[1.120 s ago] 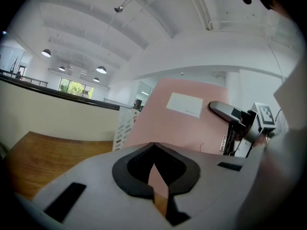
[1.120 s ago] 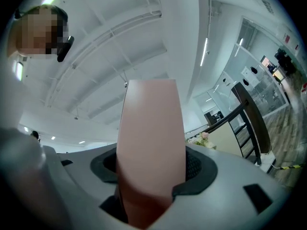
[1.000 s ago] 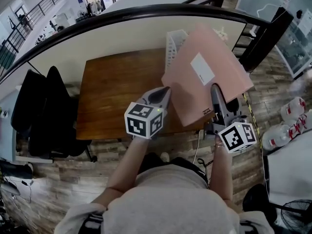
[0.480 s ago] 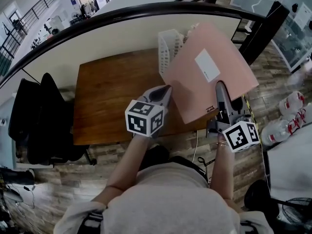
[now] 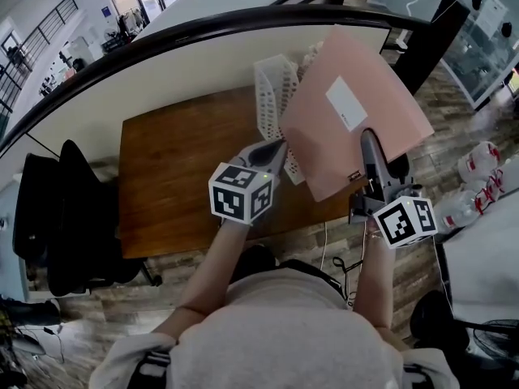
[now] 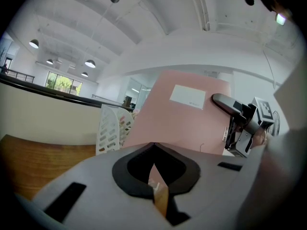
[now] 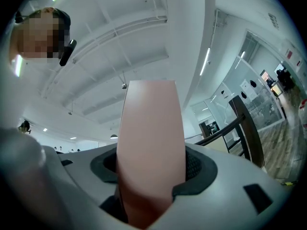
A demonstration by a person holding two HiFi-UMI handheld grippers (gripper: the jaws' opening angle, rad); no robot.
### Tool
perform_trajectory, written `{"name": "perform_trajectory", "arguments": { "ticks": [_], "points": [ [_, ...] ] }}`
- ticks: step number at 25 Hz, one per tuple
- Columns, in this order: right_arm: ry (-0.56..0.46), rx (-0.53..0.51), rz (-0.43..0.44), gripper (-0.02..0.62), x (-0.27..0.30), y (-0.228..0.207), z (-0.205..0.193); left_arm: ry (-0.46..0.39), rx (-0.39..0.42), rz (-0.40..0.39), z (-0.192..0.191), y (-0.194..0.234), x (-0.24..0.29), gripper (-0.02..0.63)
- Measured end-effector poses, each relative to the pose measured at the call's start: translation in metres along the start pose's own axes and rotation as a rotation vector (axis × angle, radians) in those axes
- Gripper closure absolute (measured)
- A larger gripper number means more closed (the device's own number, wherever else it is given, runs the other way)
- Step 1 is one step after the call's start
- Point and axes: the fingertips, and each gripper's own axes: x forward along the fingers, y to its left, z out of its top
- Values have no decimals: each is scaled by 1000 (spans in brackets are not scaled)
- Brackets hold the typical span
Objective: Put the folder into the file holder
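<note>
Holding the flat pink paper folder (image 5: pixel 349 128) beside the white slotted plastic file holder (image 5: pixel 270 96), we keep our left gripper (image 5: pixel 278 149) and right gripper (image 5: pixel 369 138) clenched on its edges.

The folder (image 5: pixel 357 116) has swung toward the upper right of the frame, carried by the right gripper (image 5: pixel 370 140), and uncovers more of the white file holder (image 5: pixel 272 97), whose slotted side now shows at its left.
</note>
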Motion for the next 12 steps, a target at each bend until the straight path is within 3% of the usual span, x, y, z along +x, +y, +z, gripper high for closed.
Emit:
{"name": "perform_trajectory", "arguments": {
  "ticks": [12],
  "points": [
    [8, -72, 33, 304, 43, 18, 0, -25, -32, 0, 17, 38, 4, 595]
  ]
}}
